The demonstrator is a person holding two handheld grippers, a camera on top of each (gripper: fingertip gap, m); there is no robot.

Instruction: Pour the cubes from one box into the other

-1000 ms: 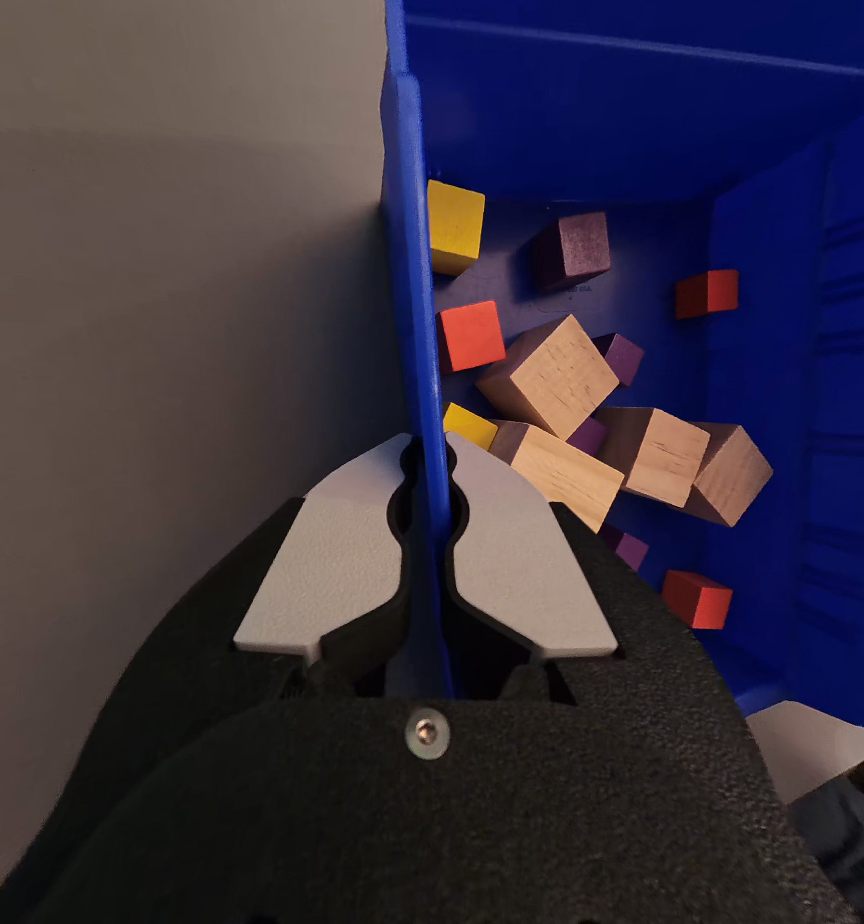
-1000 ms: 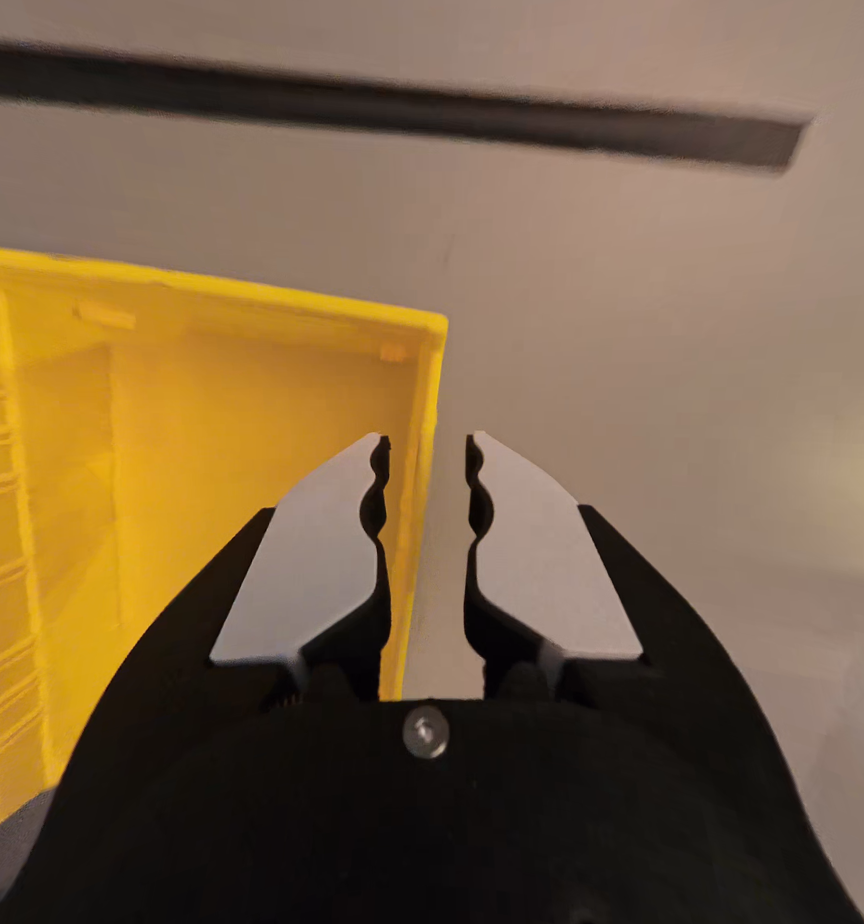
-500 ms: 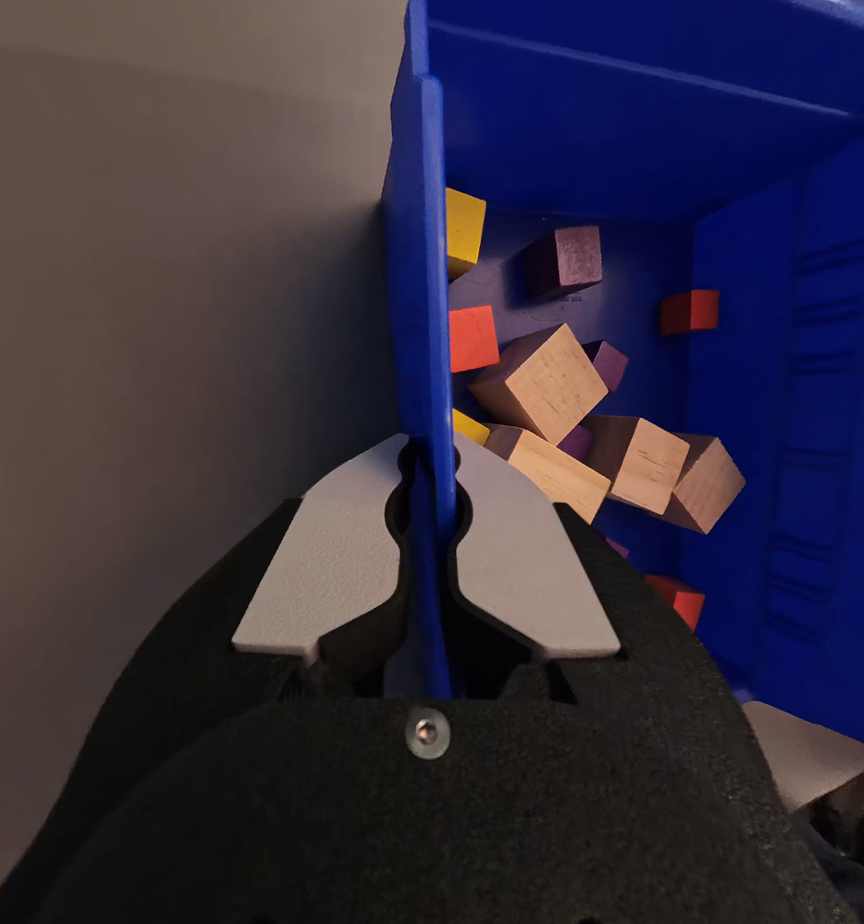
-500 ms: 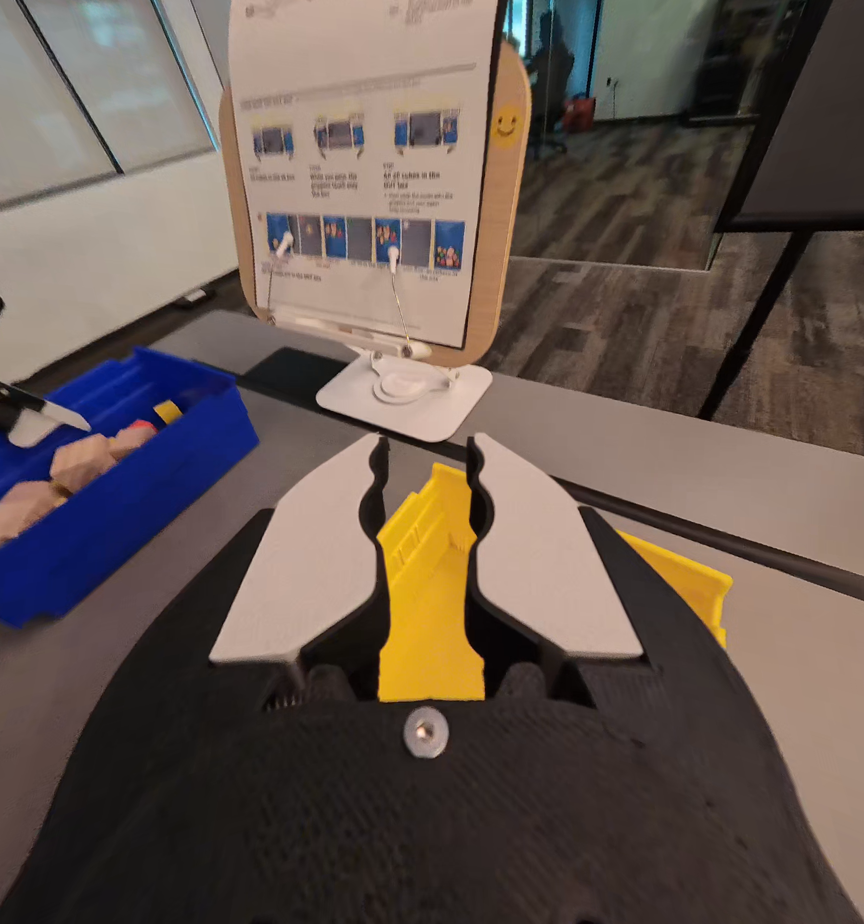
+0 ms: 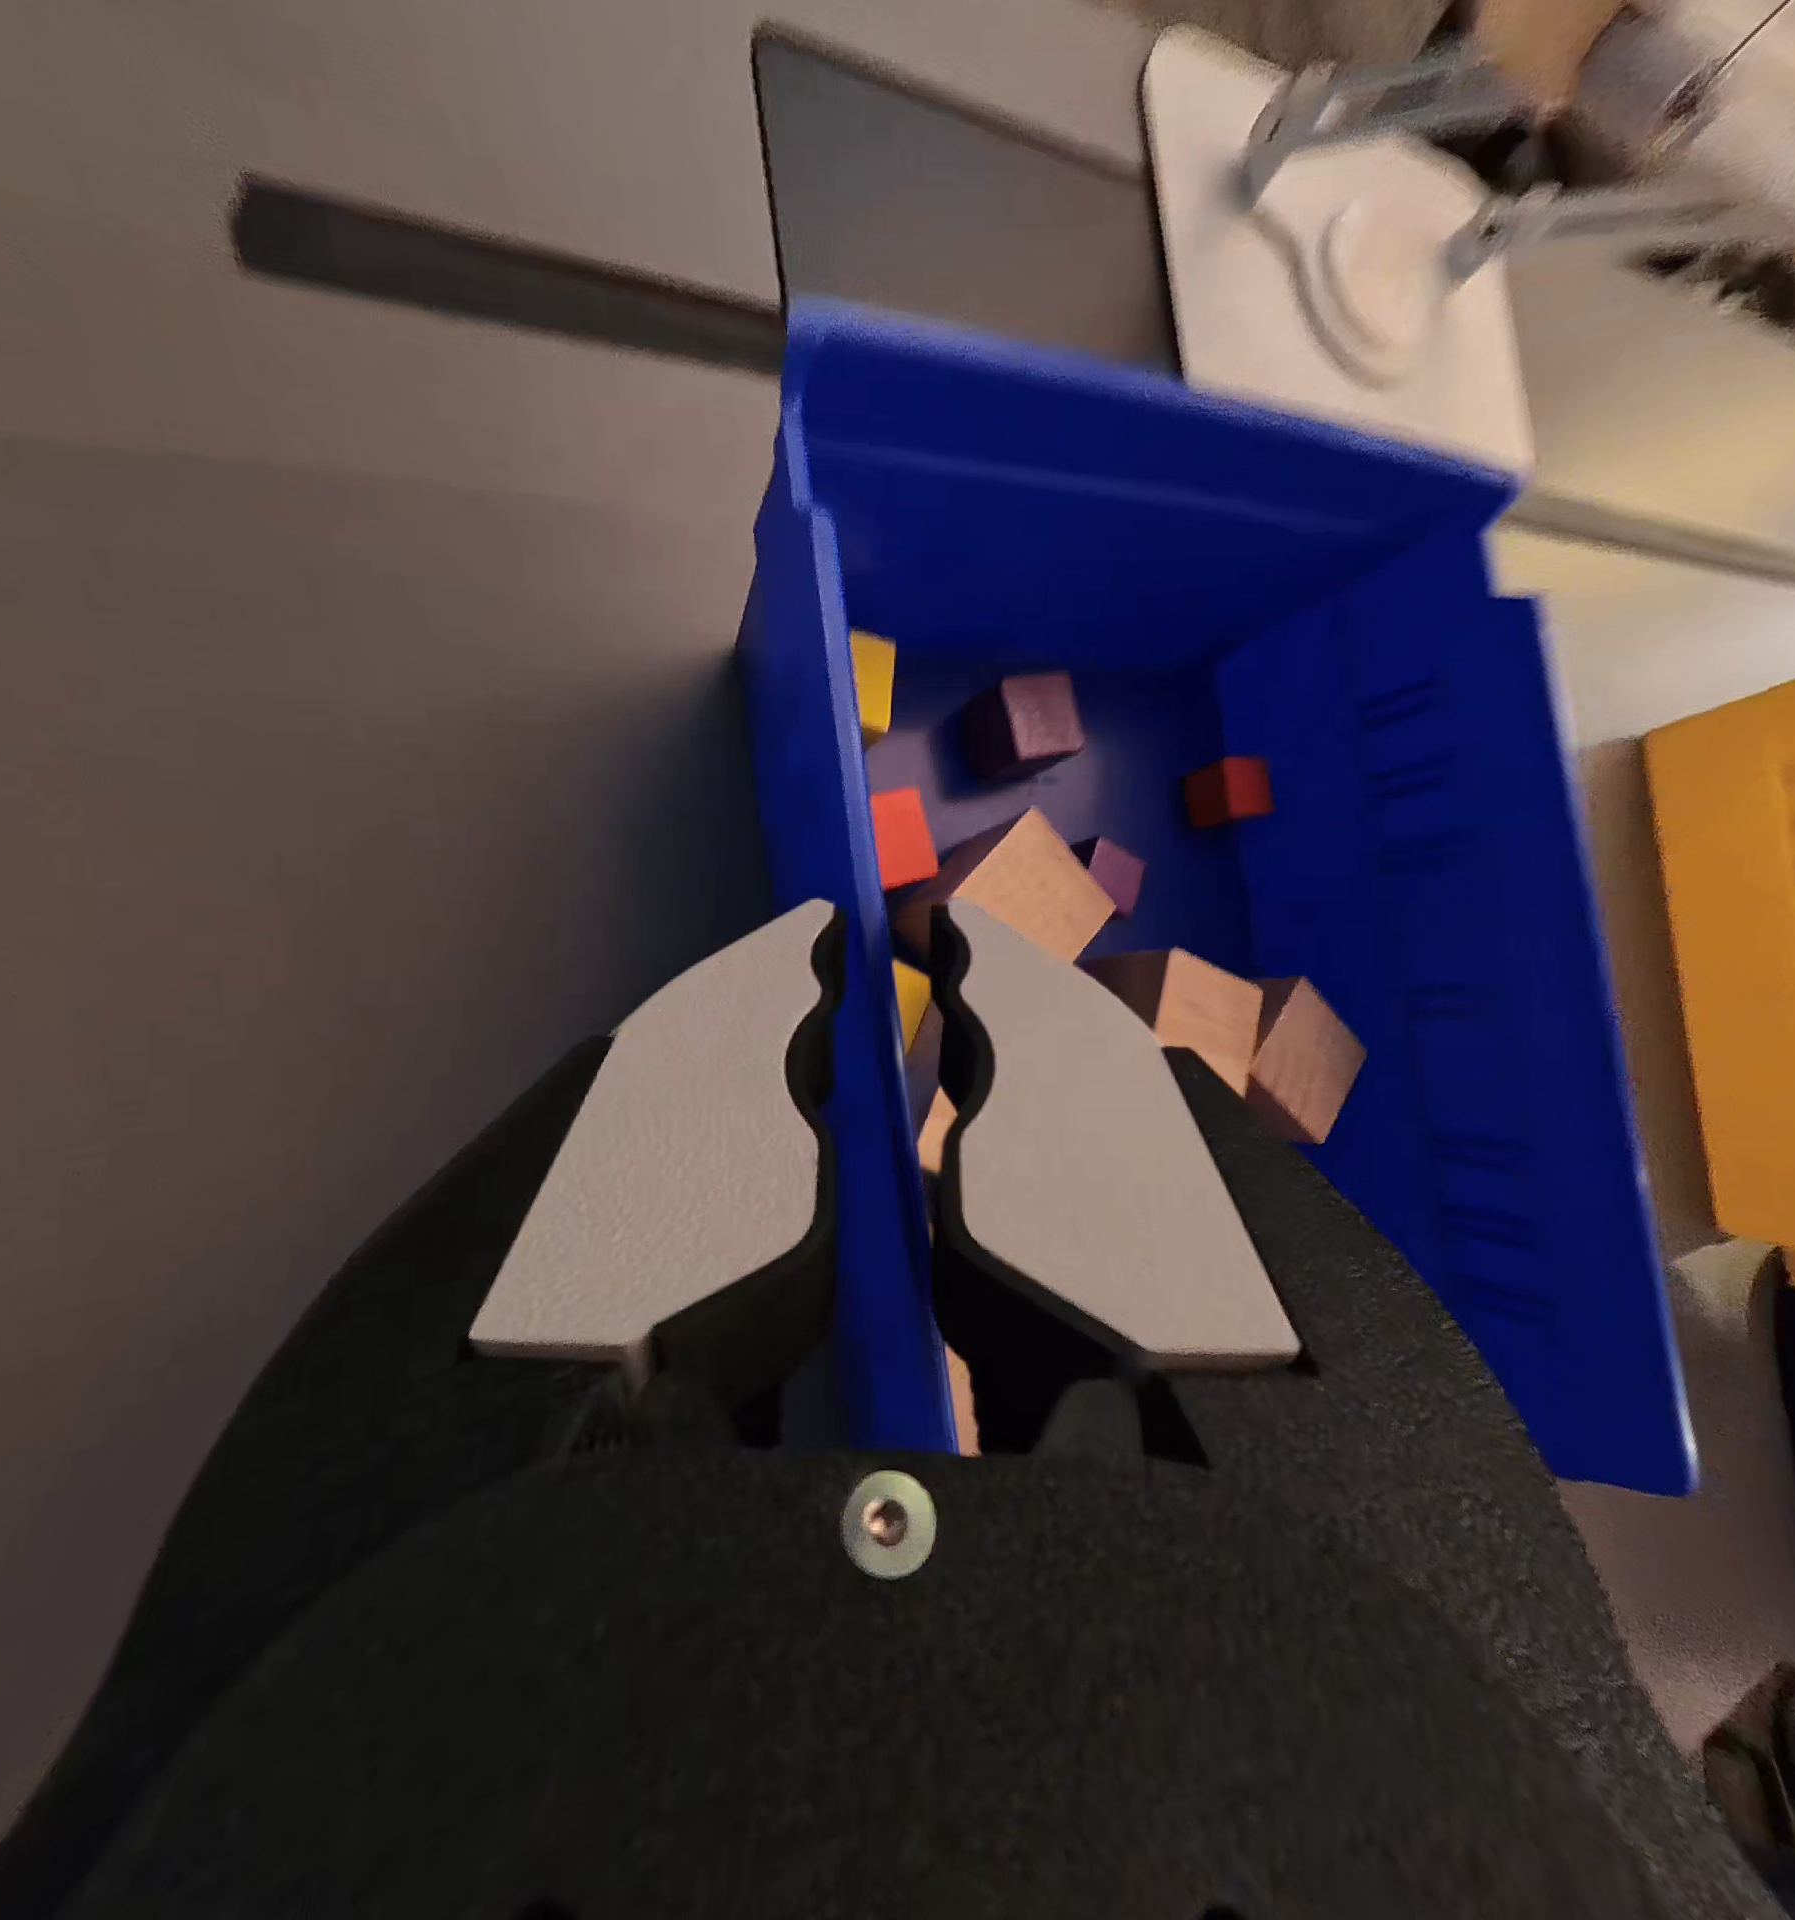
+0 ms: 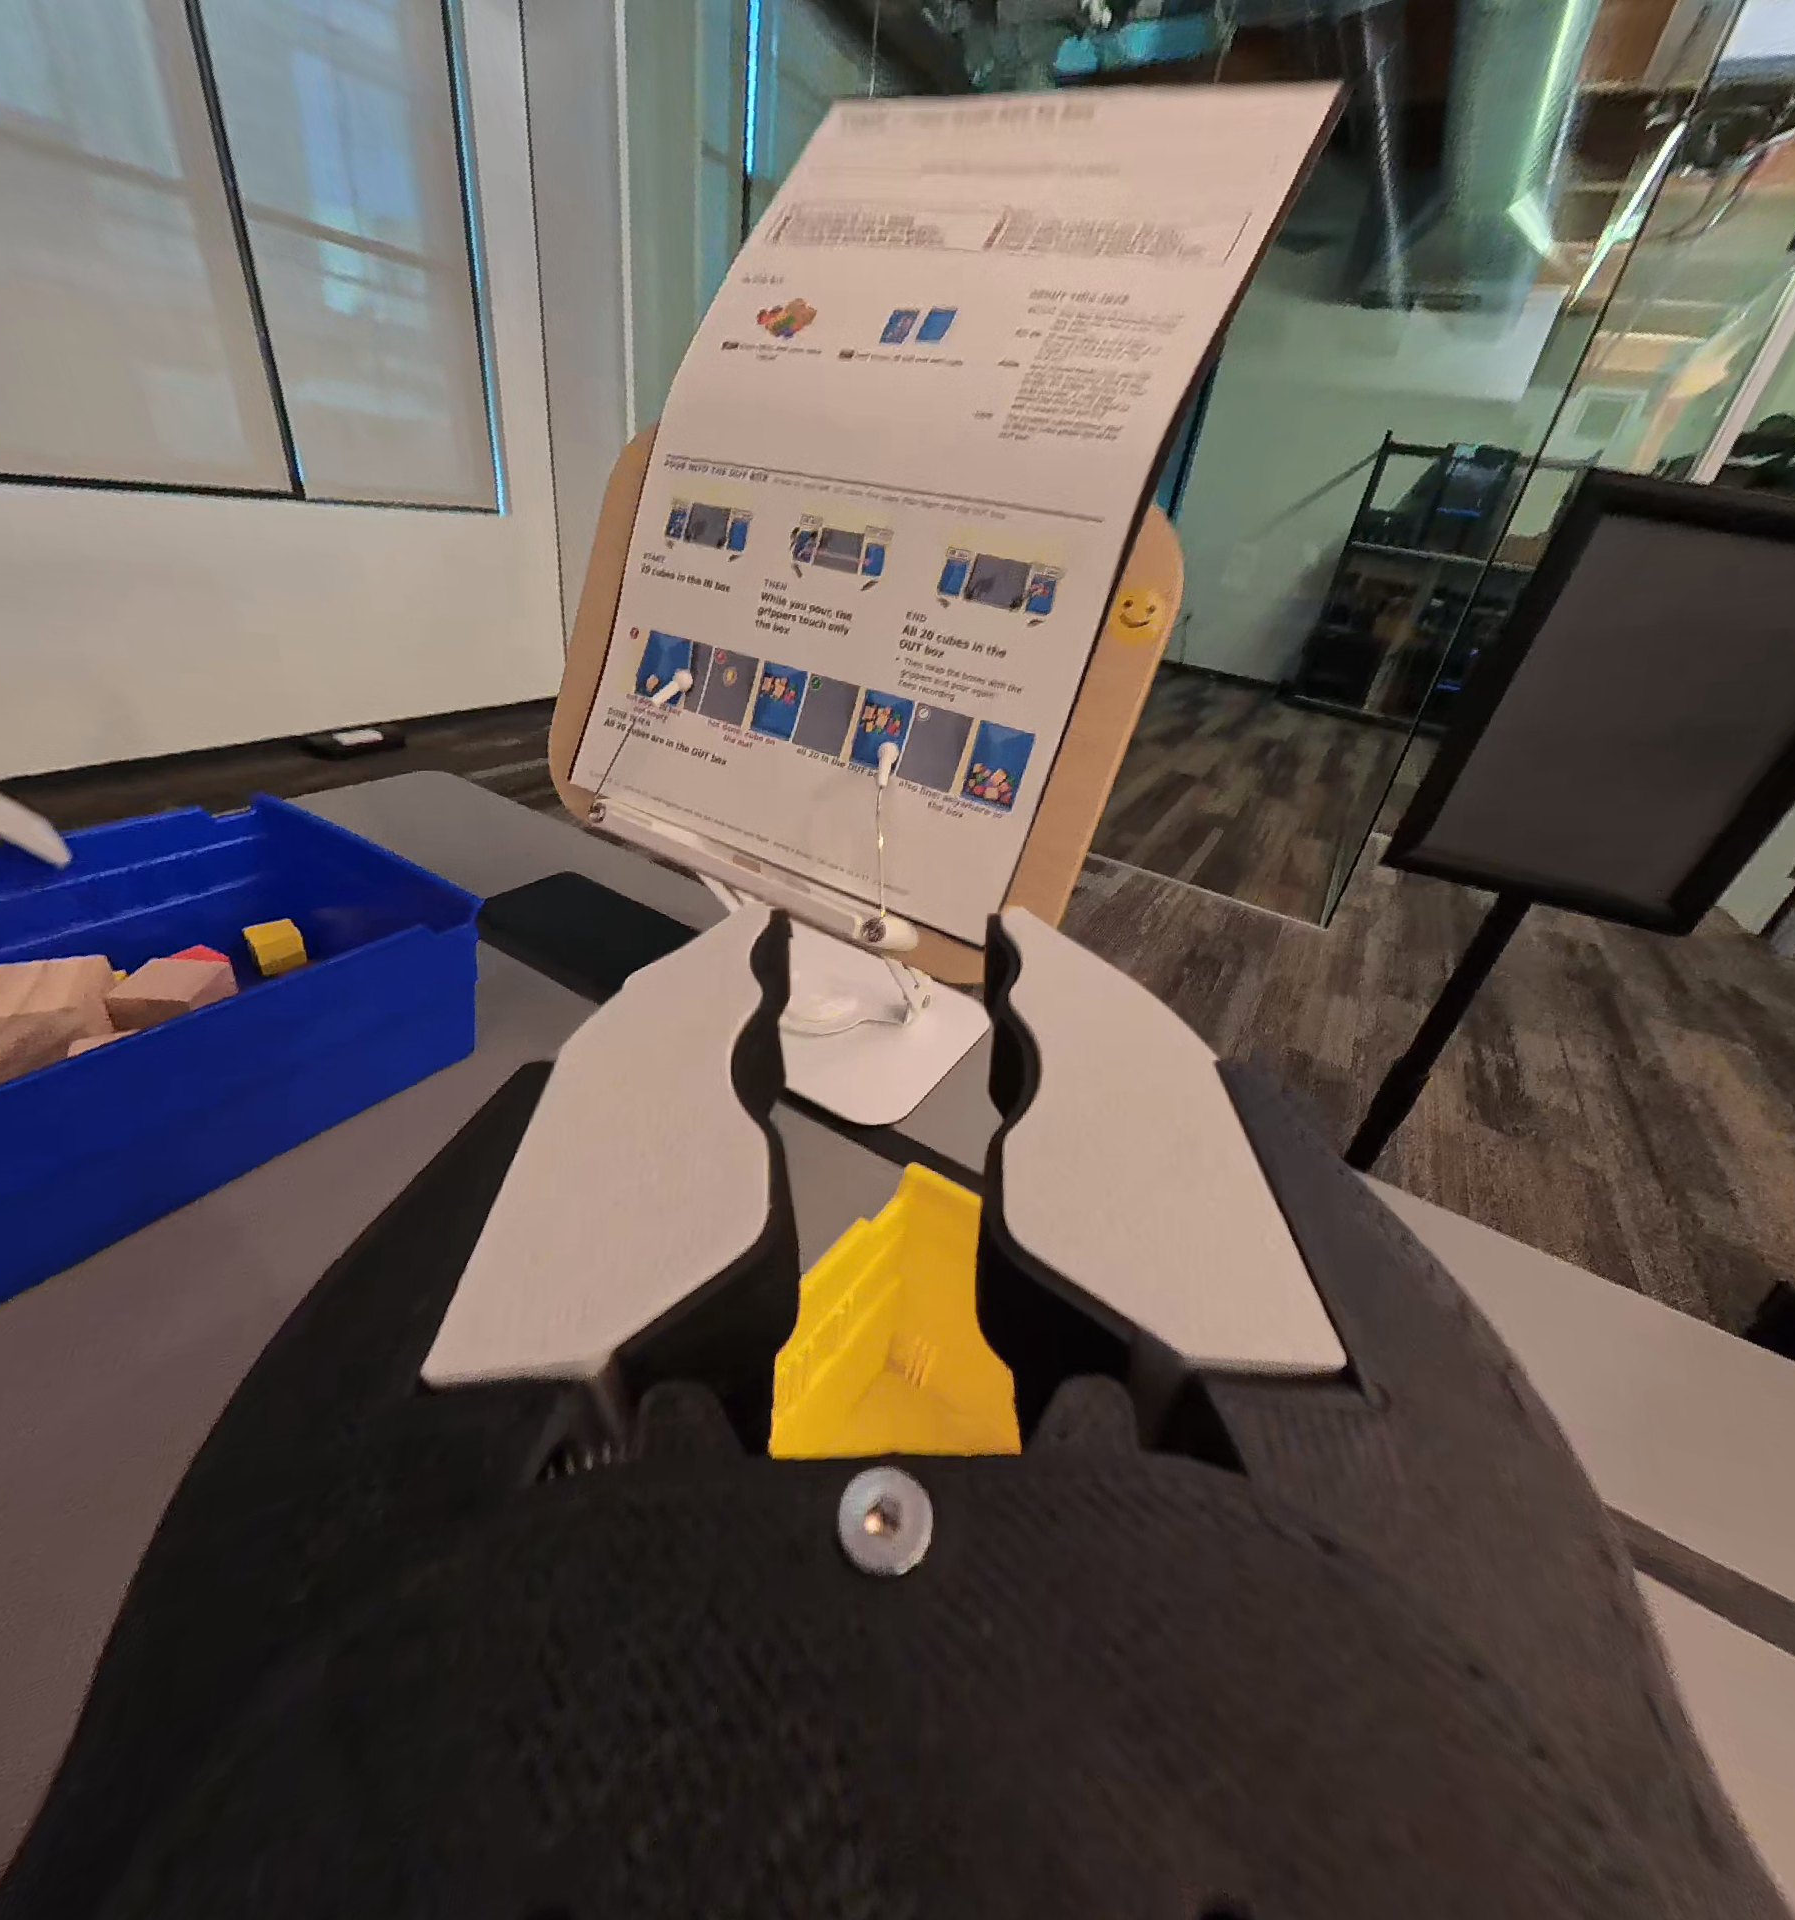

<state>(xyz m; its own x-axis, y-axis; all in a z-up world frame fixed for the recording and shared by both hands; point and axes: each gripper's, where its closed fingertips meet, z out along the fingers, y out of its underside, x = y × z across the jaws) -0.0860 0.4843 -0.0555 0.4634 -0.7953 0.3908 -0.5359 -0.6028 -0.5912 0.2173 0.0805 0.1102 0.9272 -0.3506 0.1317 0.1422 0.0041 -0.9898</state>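
The blue box (image 5: 1080,499) stands on the grey table and holds several cubes: wooden ones (image 5: 1028,883), plus red, yellow and purple ones. My left gripper (image 5: 885,920) straddles the box's left wall. Its jaws are slightly apart and a gap shows beside the right finger. The yellow box (image 5: 1755,987) lies to the right of the blue one. In the right wrist view the yellow box (image 6: 893,1340) shows low between my fingers, and my right gripper (image 6: 882,920) is open and empty above it. The blue box (image 6: 249,1060) with its cubes (image 6: 31,1008) is at the left.
A sheet on a white stand (image 6: 924,520) rises at the back of the table; its base (image 5: 1340,260) is just beyond the blue box. A dark mat (image 6: 581,914) lies between the boxes. A black sign stand (image 6: 1651,707) is off the table at the right.
My left gripper's jaws have loosened from the blue wall and it has pulled back. My right gripper has opened wider, let go of the yellow box and tipped up from it.
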